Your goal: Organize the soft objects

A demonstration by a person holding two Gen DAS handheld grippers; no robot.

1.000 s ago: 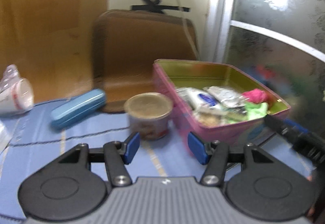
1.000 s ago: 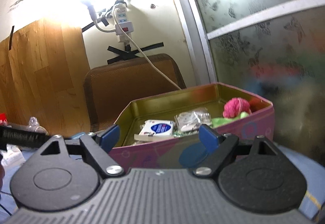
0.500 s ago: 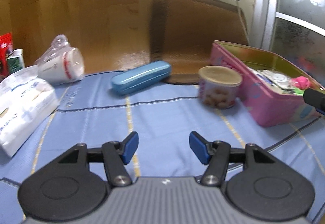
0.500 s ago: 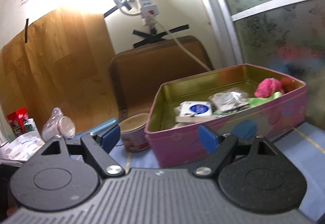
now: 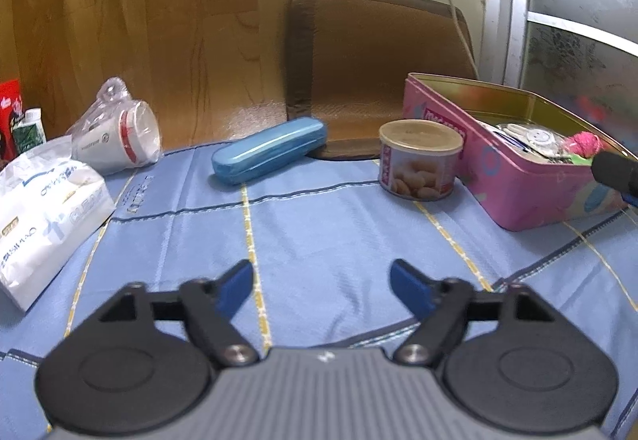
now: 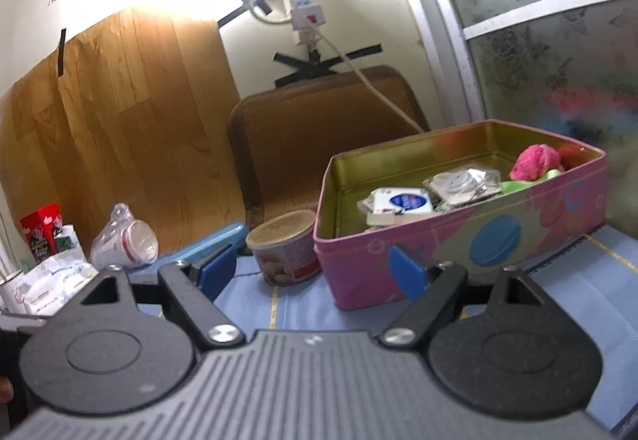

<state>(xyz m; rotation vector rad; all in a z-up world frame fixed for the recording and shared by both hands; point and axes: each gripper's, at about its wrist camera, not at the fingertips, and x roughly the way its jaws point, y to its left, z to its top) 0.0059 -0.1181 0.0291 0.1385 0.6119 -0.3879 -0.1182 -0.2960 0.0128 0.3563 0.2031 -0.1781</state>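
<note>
Nearest to me, my left gripper (image 5: 321,277) hangs over the blue cloth (image 5: 339,232), tilted down toward it. Its jaws are opening at this moment and there is nothing between them, only the cloth below. My right gripper (image 6: 313,268) has its blue pads spread wide and holds nothing; it points almost level toward the pink tin (image 6: 470,244).

A little farther, at the left side of the cloth, I see a white tissue pack (image 5: 38,209), soft and wrinkled, lying flat. Behind it a stack of paper cups in a clear bag (image 5: 115,137) lies on its side, its open end facing right.

In the middle a blue case (image 5: 267,151) lies at a slant, and to the right of it a round can (image 5: 420,159) stands upright, just beside the tin.

The pink tin (image 5: 518,185) is open. Inside I can see a pink fluffy ball (image 6: 536,161) in the far right corner, something green beside it, a small tissue packet (image 6: 402,201) and a clear wrapped packet (image 6: 464,181).

Farthest, a brown cushion (image 5: 379,69) leans on the wall, with a power strip (image 6: 305,11) taped above it.
</note>
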